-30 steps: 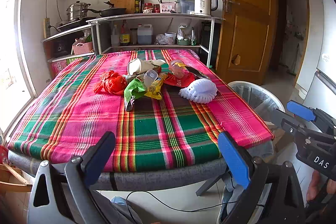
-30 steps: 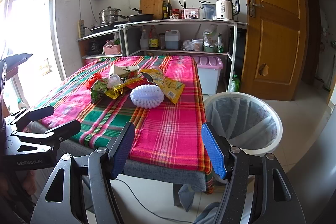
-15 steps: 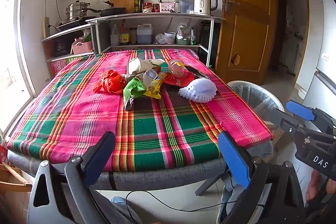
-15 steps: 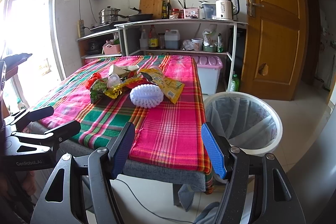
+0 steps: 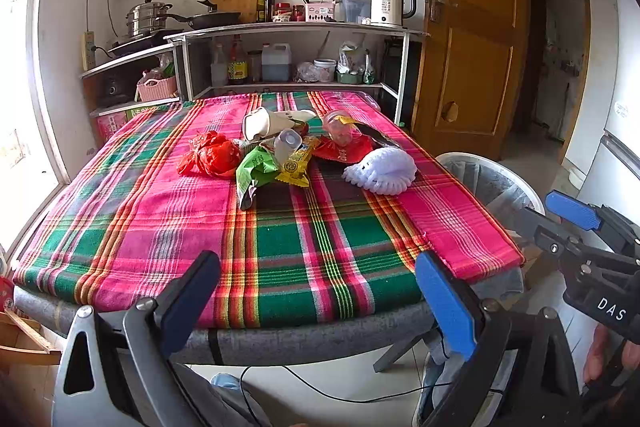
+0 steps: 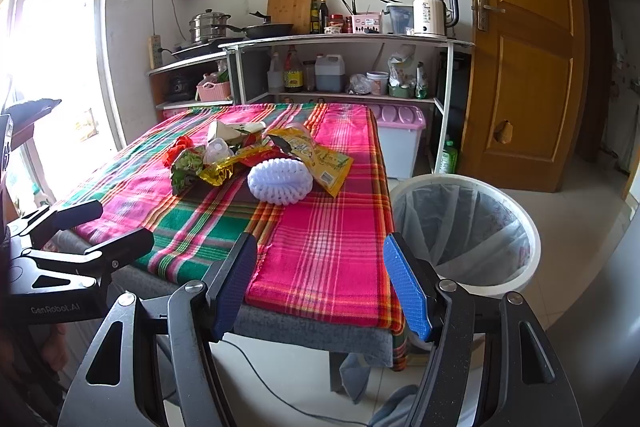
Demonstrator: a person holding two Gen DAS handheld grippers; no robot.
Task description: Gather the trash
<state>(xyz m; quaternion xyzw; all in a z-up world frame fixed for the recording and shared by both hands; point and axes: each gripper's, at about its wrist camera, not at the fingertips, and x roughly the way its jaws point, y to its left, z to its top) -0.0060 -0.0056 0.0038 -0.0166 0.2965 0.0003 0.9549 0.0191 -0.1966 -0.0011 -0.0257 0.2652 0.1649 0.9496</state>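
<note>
A heap of trash lies mid-table on the plaid cloth [image 5: 280,239]: a red plastic bag [image 5: 210,159], a green wrapper [image 5: 256,171], a yellow wrapper [image 5: 298,167], a white paper cup [image 5: 260,125], a white foam net [image 5: 382,171] [image 6: 280,181], and a yellow snack bag [image 6: 324,157]. A white lined bin [image 6: 468,231] [image 5: 488,183] stands on the floor at the table's right. My left gripper [image 5: 320,283] hangs open off the near table edge, holding nothing. My right gripper [image 6: 320,275] is open and empty too, short of the table's near right corner.
Behind the table a shelf unit [image 5: 296,31] carries a kettle [image 5: 390,3], pans, bottles and a cutting board. A wooden door [image 5: 472,27] stands at the right. A pink-lidded box [image 6: 400,135] sits beyond the table. A cable [image 6: 280,391] runs over the floor.
Both views have crept very slightly closer to the table. Nothing on the table has moved and both grippers stay open.
</note>
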